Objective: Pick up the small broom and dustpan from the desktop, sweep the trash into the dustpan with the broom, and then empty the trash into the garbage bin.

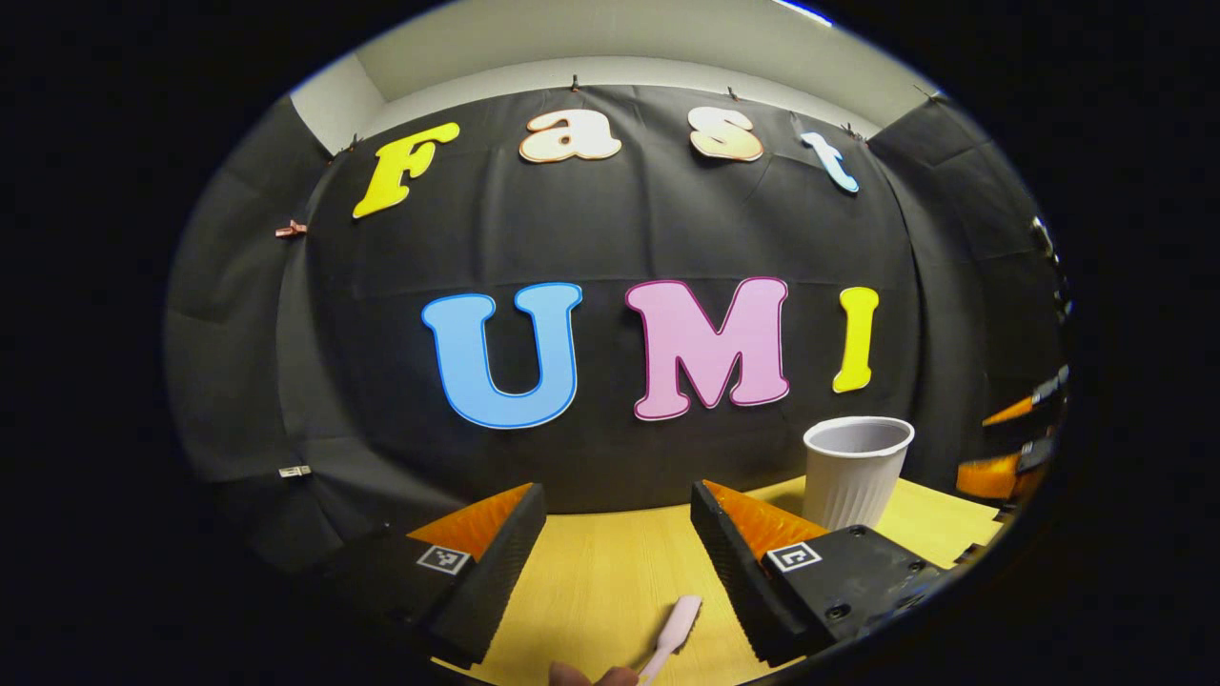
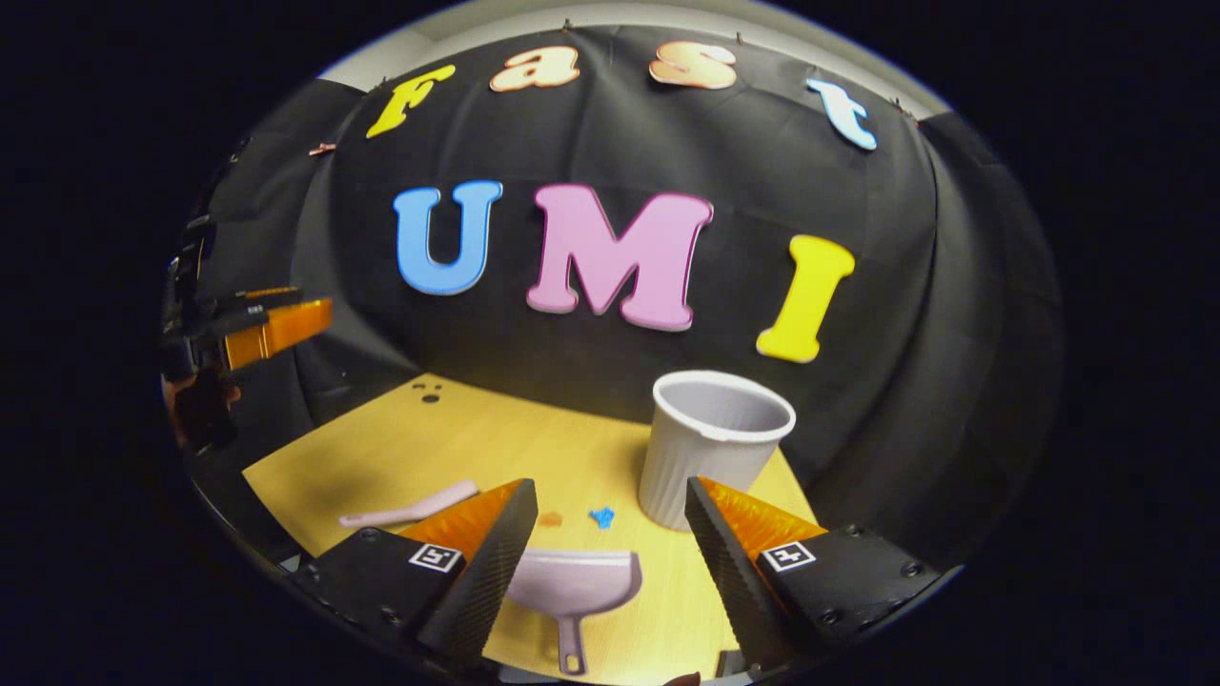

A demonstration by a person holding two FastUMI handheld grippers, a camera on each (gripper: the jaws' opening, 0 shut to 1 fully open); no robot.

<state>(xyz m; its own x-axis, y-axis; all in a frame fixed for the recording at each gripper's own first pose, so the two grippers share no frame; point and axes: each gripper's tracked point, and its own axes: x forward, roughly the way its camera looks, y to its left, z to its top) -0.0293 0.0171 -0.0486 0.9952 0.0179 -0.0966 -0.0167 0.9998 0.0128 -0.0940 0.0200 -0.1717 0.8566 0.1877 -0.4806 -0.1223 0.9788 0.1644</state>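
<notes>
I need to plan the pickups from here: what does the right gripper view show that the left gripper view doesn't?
Right gripper view: the dustpan lying between its open fingers, handle toward the camera, and small blue and orange trash bits just beyond it. Left gripper view: the broom's handle end close between the left gripper's open fingers; the right view has the broom farther off. Both share the white ribbed bin and the yellow desktop.
</notes>
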